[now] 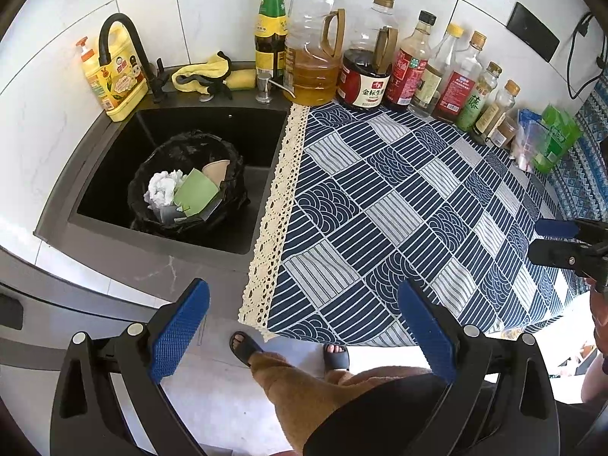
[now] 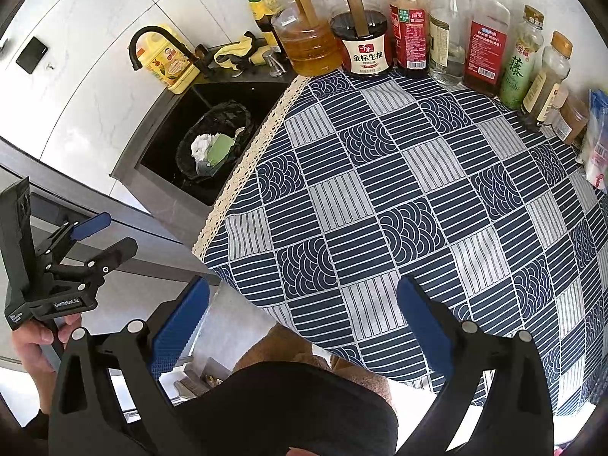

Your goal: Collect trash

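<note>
Trash point(image 1: 182, 193) in bag point(image 1: 152, 174) in sink point(image 1: 262, 174); both hand-held grippers – L point(image 1: 304, 332), R point(image 2: 304, 332) – apart, w/ nothing held

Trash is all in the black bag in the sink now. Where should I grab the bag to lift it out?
Grip the bag's rolled rim on the near right side, coming down from above with the left tool, probably easiest. The mouth gapes upward, the paper trash sits lower, and the sink walls block any sideways approach.

Both tongs point(image 1: 304, 326) point(image 2: 304, 323) agape (empty)
</note>
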`<act>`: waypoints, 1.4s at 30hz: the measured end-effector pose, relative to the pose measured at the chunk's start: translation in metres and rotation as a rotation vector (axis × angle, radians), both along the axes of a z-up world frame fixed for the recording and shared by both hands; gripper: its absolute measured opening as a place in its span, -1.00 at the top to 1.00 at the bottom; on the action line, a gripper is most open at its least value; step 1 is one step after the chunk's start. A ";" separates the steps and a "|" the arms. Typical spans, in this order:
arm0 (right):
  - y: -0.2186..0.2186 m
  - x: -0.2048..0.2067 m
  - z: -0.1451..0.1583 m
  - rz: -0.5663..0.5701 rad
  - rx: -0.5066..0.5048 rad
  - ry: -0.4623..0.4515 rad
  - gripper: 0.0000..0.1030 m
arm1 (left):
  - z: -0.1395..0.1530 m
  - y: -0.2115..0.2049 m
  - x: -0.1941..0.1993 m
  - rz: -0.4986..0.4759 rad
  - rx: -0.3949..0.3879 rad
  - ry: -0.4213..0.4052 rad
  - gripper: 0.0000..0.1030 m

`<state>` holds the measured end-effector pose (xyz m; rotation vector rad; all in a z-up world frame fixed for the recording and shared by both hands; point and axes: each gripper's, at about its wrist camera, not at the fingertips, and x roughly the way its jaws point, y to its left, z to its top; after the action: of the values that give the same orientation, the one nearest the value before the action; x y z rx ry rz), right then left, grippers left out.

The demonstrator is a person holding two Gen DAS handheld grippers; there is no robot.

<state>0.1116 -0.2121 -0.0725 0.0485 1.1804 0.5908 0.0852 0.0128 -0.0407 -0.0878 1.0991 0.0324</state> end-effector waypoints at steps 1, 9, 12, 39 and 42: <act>0.000 0.000 -0.001 0.001 -0.002 0.002 -0.90 | 0.000 0.000 0.000 0.000 -0.003 0.001 -0.87; 0.002 0.000 -0.002 0.003 0.000 0.008 -0.90 | -0.001 0.001 0.002 -0.004 -0.005 -0.002 -0.87; 0.003 0.000 -0.003 0.006 -0.002 0.008 -0.90 | -0.002 0.002 0.002 -0.002 -0.012 0.000 -0.87; 0.007 0.001 -0.003 0.000 -0.021 -0.005 -0.90 | -0.002 0.000 0.007 -0.022 -0.017 0.005 -0.87; 0.008 0.001 -0.002 0.003 -0.025 -0.013 -0.90 | -0.003 -0.001 0.008 -0.020 -0.015 0.007 -0.87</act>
<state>0.1127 -0.2038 -0.0748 0.0221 1.1749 0.5780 0.0928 0.0121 -0.0436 -0.0896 1.1073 0.0064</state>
